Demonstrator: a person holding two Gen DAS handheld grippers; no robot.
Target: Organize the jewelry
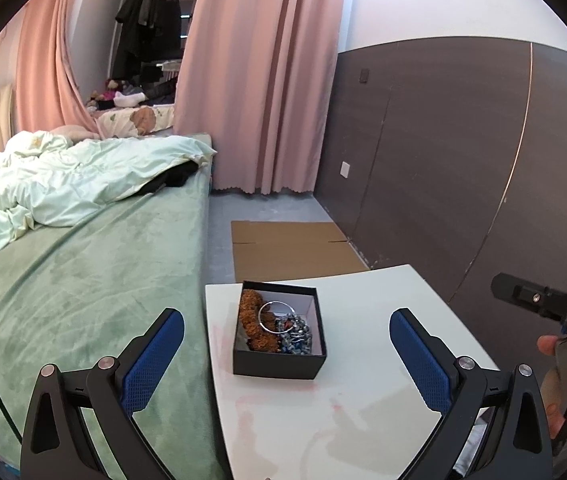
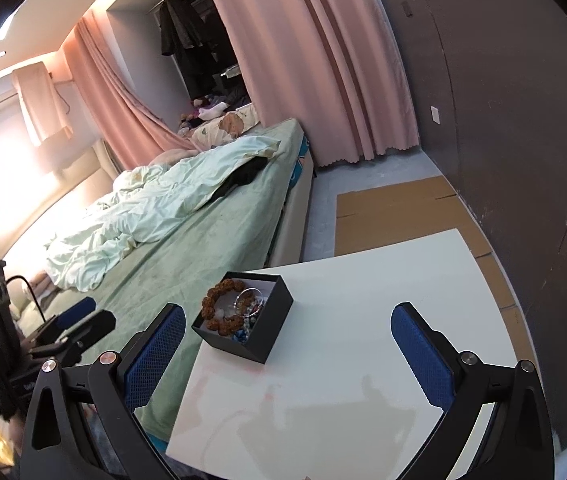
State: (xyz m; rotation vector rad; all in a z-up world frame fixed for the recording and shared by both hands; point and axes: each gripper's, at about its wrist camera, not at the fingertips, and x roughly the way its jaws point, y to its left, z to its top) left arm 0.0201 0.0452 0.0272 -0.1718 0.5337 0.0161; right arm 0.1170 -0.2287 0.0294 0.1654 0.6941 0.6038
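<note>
A small black box sits on the white counter, close to the counter's far left corner and just beside the green-covered bed. The box is open at the top, and the jewelry lies inside it: a brown beaded bracelet along the left side, a thin silver bangle resting across the middle, and a tangle of blue-grey beads toward the right.

The left gripper hangs over the near part of the counter, its blue-padded jaws spread wide with nothing between them; the box lies beyond the fingertips, roughly in line with the gap. The right gripper is likewise spread wide and empty, with the box ahead and to its left.

In the left wrist view the other tool shows at the right edge, held by a hand; white letters reading "DAS" are visible on its black body, the rest cut off. Faint pinkish stains mark the counter's near surface.
</note>
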